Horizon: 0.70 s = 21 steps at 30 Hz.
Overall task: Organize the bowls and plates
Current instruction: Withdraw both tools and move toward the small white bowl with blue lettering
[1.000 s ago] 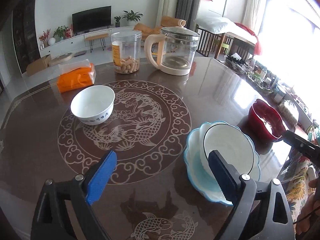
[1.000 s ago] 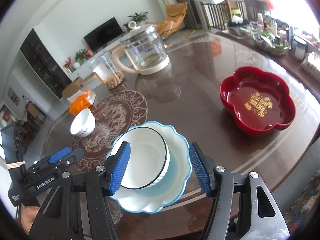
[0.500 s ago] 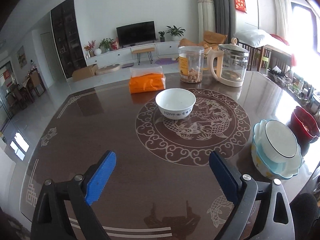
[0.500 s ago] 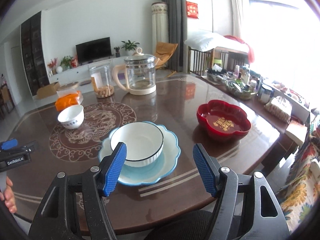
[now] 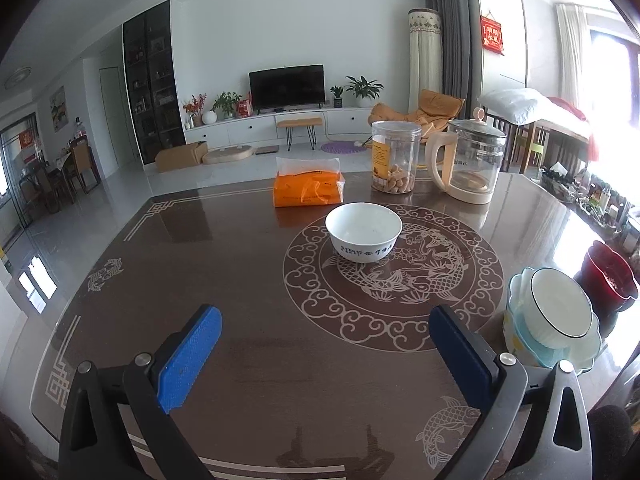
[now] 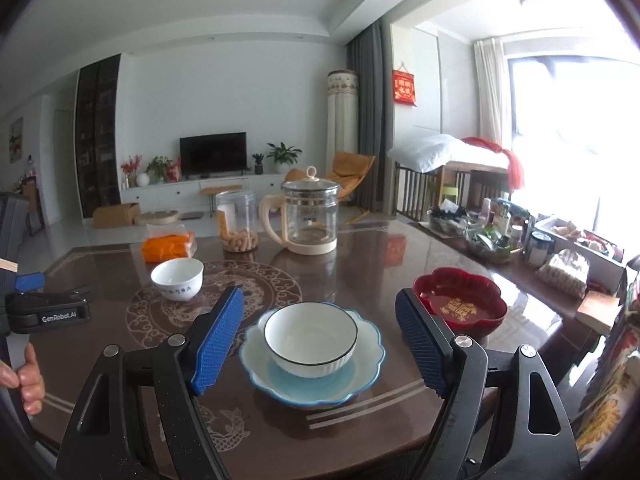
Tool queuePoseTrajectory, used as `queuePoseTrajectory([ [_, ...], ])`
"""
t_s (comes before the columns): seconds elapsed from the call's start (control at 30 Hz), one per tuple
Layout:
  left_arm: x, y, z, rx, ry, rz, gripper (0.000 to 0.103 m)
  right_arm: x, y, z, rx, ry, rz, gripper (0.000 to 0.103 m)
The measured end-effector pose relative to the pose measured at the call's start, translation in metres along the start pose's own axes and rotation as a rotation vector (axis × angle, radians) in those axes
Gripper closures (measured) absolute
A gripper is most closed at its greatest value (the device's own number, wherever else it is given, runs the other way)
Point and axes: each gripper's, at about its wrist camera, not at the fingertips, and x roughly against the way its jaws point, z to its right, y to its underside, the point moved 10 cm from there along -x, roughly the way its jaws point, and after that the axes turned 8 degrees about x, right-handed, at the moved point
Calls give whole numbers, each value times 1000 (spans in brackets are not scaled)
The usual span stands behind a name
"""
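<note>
1. Right gripper (image 6: 318,342): jaws wide apart, holding nothing.
2. Left gripper (image 5: 326,354): likewise gaping and empty.
3. Rimmed bowl (image 6: 310,335) sits in the blue plate (image 6: 370,350).
4. Small bowl (image 5: 363,237) stands apart on the table (image 5: 224,280); red dish (image 6: 458,302) right.

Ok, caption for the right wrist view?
Open right gripper faces black-rimmed white bowl nested in scalloped pale-blue plate on table.
</note>
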Motion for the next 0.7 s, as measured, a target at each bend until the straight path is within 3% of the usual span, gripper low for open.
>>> queuePoseTrajectory([
  [0.2, 1, -3, -4, 15, 13, 15, 0, -28, 33, -27, 38, -60, -174, 22],
  [0.4, -5, -1, -17, 47, -5, -2, 0, -15, 14, -44, 103, -80, -91, 22],
  [0.5, -11, 4, -24, 78, 0, -40, 0, -20, 9, -54, 130, -120, -101, 22],
  [0.7, -22, 9, -34, 86, 8, -86, 0, -17, 9, -62, 69, -227, -49, 22],
])
